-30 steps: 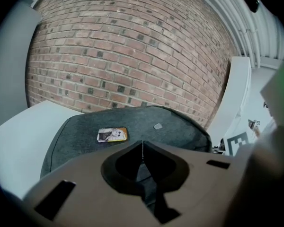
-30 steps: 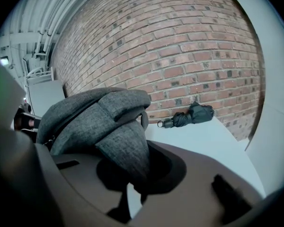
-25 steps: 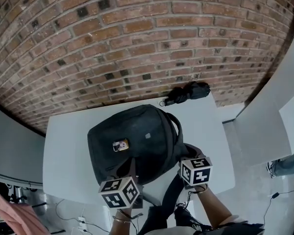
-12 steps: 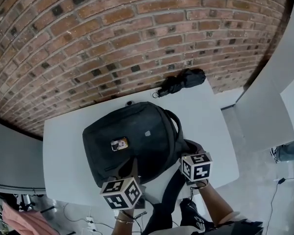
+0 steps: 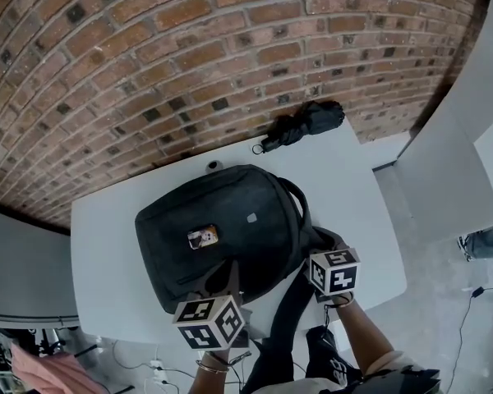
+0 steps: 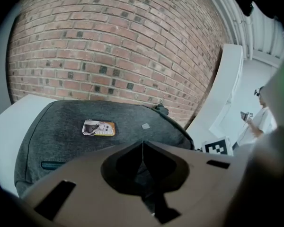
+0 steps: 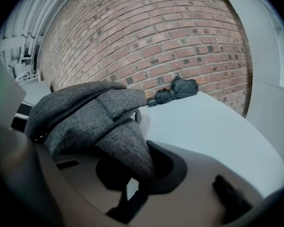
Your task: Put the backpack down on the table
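A dark grey backpack [image 5: 222, 228] lies front-up on the white table [image 5: 107, 245], with a small picture tag [image 5: 203, 237] on its face. My left gripper [image 5: 229, 274] is shut on the fabric at the pack's near edge [image 6: 143, 167]; its jaws meet in a line in the left gripper view [image 6: 142, 144]. My right gripper [image 5: 319, 249] is at the pack's right side, shut on a padded grey shoulder strap [image 7: 125, 143] that fills its jaws [image 7: 143, 161]. A dark strap [image 5: 286, 327] hangs off the table's front edge between my hands.
A folded black umbrella [image 5: 302, 125] lies at the table's back right, against the brick wall [image 5: 189, 48]. A small dark round thing [image 5: 214, 165] sits behind the pack. White panels [image 5: 452, 162] stand to the right. A person [image 6: 261, 117] stands far right.
Both grippers have come down with the backpack, which now sits lower and flatter on the table. Both grips are unchanged.
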Demonstrator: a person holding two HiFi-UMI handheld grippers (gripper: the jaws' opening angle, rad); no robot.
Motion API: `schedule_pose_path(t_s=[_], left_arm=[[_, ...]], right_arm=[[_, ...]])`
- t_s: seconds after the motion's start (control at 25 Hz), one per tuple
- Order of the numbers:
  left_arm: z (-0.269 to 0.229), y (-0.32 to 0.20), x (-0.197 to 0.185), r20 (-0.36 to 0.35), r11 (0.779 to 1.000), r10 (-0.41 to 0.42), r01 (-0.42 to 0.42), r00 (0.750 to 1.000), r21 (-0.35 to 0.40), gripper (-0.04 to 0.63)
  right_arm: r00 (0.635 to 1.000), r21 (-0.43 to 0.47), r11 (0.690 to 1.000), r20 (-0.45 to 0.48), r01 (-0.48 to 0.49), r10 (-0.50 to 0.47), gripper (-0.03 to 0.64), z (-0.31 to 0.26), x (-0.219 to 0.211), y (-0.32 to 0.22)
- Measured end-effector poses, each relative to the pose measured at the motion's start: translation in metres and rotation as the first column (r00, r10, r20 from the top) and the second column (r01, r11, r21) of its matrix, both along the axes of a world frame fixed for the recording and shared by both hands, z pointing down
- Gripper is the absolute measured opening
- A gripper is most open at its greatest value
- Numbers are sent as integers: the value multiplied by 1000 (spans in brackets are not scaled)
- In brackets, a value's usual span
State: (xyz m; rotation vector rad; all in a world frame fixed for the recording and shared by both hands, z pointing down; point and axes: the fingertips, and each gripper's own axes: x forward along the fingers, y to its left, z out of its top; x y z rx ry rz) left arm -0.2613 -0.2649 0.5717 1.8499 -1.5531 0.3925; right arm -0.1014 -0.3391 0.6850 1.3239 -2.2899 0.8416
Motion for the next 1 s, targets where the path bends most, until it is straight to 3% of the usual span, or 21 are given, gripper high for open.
schedule_pose_path(t_s=[0.64, 0.76, 1.0], left_arm=[[32, 5, 10, -14, 998, 13, -13, 1000, -58, 20], [35, 5, 11, -15, 998, 13, -14, 1000, -60, 20], [35, 8, 16, -14, 998, 15, -16, 1000, -59, 20]], right_arm=[[996, -76, 993, -4, -93, 93, 45, 26, 12, 5], [995, -88, 992, -26, -96, 94, 91, 28, 17, 7], [995, -108, 990, -42, -91, 87, 110, 31, 25, 17]])
